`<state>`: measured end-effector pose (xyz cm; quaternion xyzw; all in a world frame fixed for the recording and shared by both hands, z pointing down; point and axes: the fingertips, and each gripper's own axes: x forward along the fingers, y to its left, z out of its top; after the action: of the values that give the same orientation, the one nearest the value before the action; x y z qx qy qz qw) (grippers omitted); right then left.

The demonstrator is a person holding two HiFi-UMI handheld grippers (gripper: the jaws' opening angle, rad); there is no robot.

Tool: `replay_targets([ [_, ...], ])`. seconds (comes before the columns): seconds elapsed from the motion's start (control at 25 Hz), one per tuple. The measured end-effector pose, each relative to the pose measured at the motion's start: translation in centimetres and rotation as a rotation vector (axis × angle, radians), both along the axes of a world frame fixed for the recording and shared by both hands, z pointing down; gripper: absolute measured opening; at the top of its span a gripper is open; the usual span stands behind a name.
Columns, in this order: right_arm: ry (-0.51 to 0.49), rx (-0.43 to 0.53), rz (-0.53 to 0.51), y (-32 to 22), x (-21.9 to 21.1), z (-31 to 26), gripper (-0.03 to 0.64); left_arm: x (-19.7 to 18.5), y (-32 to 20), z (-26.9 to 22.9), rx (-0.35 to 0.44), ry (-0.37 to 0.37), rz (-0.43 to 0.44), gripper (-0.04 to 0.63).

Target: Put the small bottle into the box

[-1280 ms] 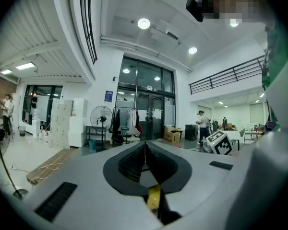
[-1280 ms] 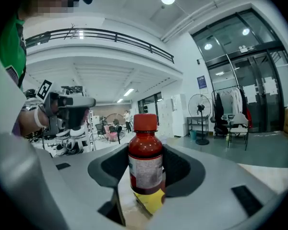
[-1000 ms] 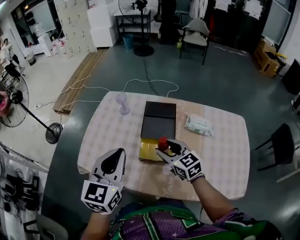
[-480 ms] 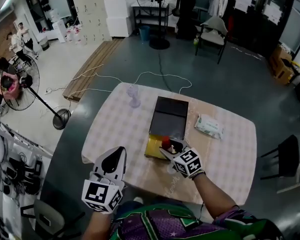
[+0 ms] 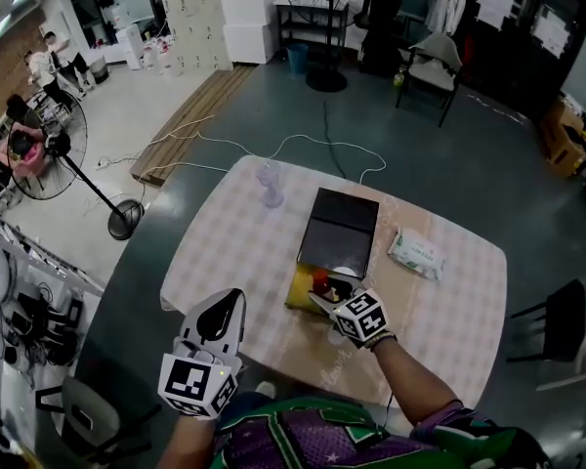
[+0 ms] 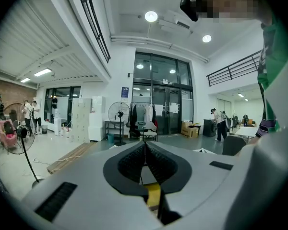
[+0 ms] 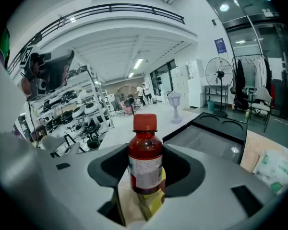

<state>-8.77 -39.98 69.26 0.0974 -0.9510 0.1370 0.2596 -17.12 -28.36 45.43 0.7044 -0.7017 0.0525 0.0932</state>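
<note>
A small red bottle [image 7: 145,157] with a red cap and a white label stands upright between the jaws of my right gripper [image 7: 145,169], which is shut on it. In the head view that bottle [image 5: 319,282] is held over the yellow box [image 5: 302,291], whose black lid [image 5: 340,231] lies open behind it on the table. My left gripper [image 5: 218,320] hangs off the table's near left edge, jaws closed on nothing. In the left gripper view its jaws [image 6: 145,158] meet along one line.
On the checked table [image 5: 230,247] a clear glass [image 5: 270,186] stands at the far left. A packet of wipes [image 5: 416,255] lies at the right. Chairs, standing fans and cables surround the table on the floor.
My head view has shifted, so the table sits further right and up. The right gripper with the bottle has stayed over the yellow box. The left gripper has not moved.
</note>
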Motion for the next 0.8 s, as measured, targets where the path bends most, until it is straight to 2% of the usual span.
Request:
replay_targets([
  [0.4, 0.129, -0.056, -0.058, -0.3, -1.0, 3.9, 0.225, -0.9, -0.9, 0.2, -0.029, 0.015, -0.042, 0.025],
  [0.8, 0.281, -0.153, -0.093, 0.1, -1.7, 8.1, 0.225, -1.6, -0.6, 1.2, -0.058, 0.023, -0.082, 0.025],
])
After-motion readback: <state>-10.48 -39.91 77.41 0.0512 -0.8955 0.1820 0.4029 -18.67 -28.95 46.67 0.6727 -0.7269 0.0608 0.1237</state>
